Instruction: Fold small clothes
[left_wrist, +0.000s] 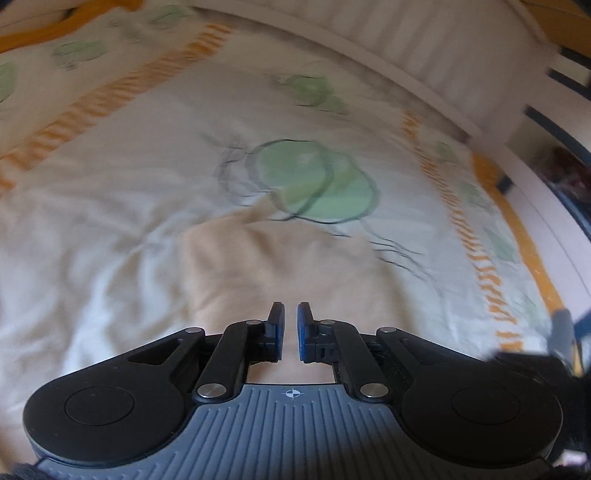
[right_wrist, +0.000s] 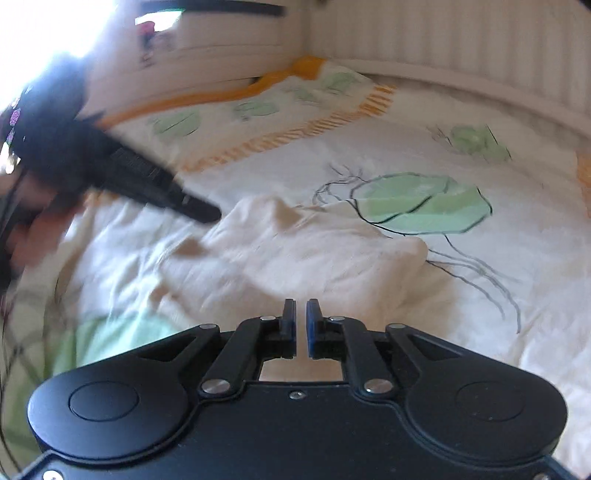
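A small cream garment (left_wrist: 273, 266) lies bunched on the bed, just ahead of my left gripper (left_wrist: 290, 323). The left jaws stand nearly shut with a narrow gap and nothing between them. In the right wrist view the same garment (right_wrist: 306, 247) lies crumpled in the middle of the bedspread, ahead of my right gripper (right_wrist: 300, 325), whose jaws are also nearly shut and hold nothing. The left gripper (right_wrist: 199, 210) shows there as a blurred black shape at the garment's left edge, held in a hand.
The bed is covered by a white bedspread (right_wrist: 461, 295) with green leaf prints and orange striped borders. A white panelled wall (right_wrist: 443, 40) runs along the far side. A bed frame edge (left_wrist: 535, 221) shows at the right in the left wrist view.
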